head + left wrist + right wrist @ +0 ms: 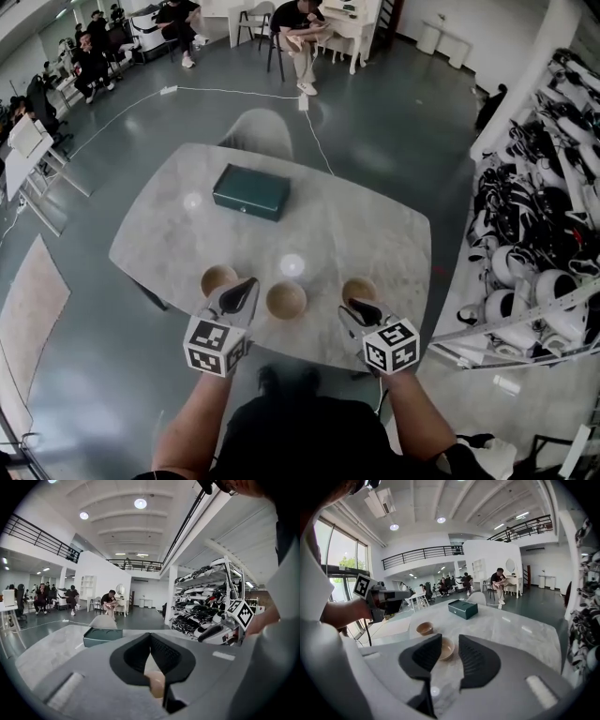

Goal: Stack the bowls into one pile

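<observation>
I count three round tan bowls (pixel 286 299) and one dark green rectangular box (pixel 251 191) on the pale marbled surface (pixel 375 234). The left gripper's (pixel 242 292) jaws are pressed together, and the right gripper's (pixel 361 309) are parted, gripping nothing.

Low in the head view, the person wears a dark top (pixel 300 433). The left gripper (pixel 247 285) and right gripper (pixel 356 307) have pale grey bodies, tapering to black jaws lined with ribbed pads (pixel 480 660). Each carries a white cube (pixel 216 346) printed with black square markers.
</observation>
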